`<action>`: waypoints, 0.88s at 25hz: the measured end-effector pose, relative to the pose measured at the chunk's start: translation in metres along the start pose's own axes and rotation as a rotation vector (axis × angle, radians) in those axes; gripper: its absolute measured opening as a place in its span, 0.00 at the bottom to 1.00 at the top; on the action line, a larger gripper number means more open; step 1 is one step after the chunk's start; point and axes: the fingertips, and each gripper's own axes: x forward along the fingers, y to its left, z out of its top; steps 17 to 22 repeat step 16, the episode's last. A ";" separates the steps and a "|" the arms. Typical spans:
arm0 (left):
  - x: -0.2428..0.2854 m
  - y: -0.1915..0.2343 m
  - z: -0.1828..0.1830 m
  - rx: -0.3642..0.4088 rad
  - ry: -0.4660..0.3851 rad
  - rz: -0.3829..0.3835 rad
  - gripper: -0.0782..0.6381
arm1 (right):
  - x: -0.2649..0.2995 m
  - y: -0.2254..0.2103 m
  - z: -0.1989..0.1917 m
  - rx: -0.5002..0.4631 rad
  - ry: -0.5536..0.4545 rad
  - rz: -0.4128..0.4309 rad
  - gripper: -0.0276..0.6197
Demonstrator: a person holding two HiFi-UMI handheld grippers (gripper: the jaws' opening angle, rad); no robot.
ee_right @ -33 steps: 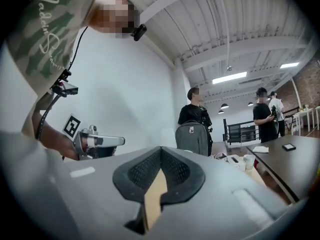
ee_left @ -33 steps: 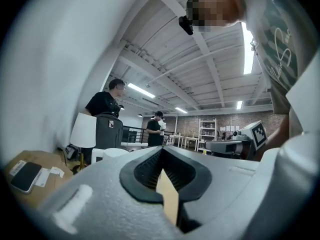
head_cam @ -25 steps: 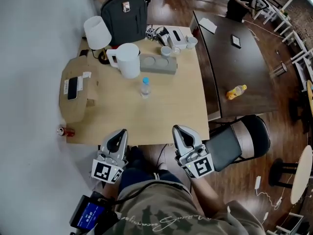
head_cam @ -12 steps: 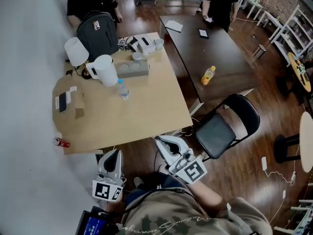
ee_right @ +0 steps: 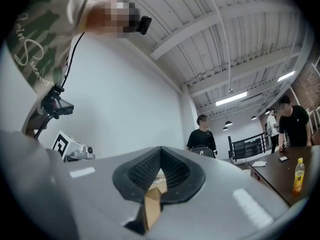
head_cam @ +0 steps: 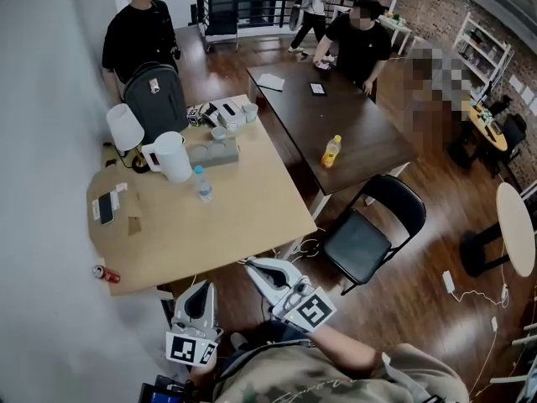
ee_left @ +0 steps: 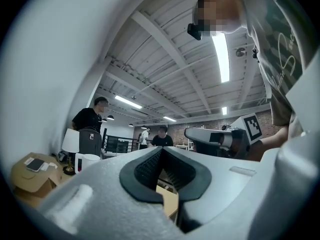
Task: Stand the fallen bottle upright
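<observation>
Ribbed black pads (ee_left: 148, 167) meet with nothing between them on both my left gripper (head_cam: 200, 290) and right gripper (head_cam: 252, 264). I hold both off the near edge of the table (head_cam: 252, 217), touching nothing, I judge because no work remains. The bottle (head_cam: 202, 185), a slim clear-plastic cylinder with a blue cap, stands upright on that smooth pale wood, near the white jug (head_cam: 172, 156).
</observation>
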 end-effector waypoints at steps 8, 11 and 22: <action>-0.007 -0.013 0.008 -0.004 -0.004 -0.022 0.11 | -0.012 -0.011 0.010 -0.061 -0.030 -0.058 0.05; -0.004 -0.016 0.008 -0.002 -0.009 -0.030 0.11 | -0.010 -0.007 0.021 -0.043 -0.047 -0.055 0.05; -0.001 -0.025 0.009 -0.004 -0.008 -0.035 0.11 | -0.013 -0.007 0.023 -0.040 -0.053 -0.047 0.05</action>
